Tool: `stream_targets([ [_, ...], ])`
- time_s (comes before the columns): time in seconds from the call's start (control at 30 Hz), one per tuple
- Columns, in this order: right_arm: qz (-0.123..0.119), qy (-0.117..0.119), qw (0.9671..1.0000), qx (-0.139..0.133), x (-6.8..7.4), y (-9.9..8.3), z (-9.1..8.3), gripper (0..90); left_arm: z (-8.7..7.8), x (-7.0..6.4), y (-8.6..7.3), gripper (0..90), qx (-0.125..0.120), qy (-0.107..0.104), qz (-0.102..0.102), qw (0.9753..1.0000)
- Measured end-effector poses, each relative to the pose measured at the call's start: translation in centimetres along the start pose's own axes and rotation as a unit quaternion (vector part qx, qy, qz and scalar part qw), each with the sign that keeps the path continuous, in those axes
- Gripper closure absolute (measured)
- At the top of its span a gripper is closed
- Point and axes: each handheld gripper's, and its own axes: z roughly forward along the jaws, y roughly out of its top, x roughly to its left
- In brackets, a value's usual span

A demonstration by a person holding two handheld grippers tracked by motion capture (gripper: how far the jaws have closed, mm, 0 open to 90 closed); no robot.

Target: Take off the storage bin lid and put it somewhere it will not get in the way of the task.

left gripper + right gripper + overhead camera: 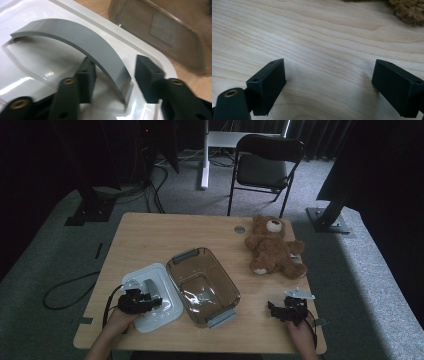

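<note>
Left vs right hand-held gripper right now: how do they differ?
The left hand-held gripper straddles the grey handle of the white lid, jaws apart on either side of it; the right hand-held gripper has nothing between its jaws. Left is over the lid; right is over bare table near the teddy bear. Both are open.

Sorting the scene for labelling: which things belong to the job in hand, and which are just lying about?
In the job:
white lid
its grey handle, between the open jaws of the left gripper
clear bin

Lying about:
teddy bear
folding chair
right gripper, open over bare table
</note>
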Motion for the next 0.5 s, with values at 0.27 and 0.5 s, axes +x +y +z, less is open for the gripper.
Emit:
stream_targets([
  [0.27,0.000,0.000,1.0000,0.000,0.0,0.0,0.0,11.0,-0.8,-0.1,-0.3,39.4,-0.012,0.036,0.006,0.9993],
  [0.5,-0.001,0.000,1.0000,0.000,0.0,0.0,0.0,11.0,-2.1,-0.2,-0.7,18.0,-0.031,0.073,-0.003,0.9969],
])
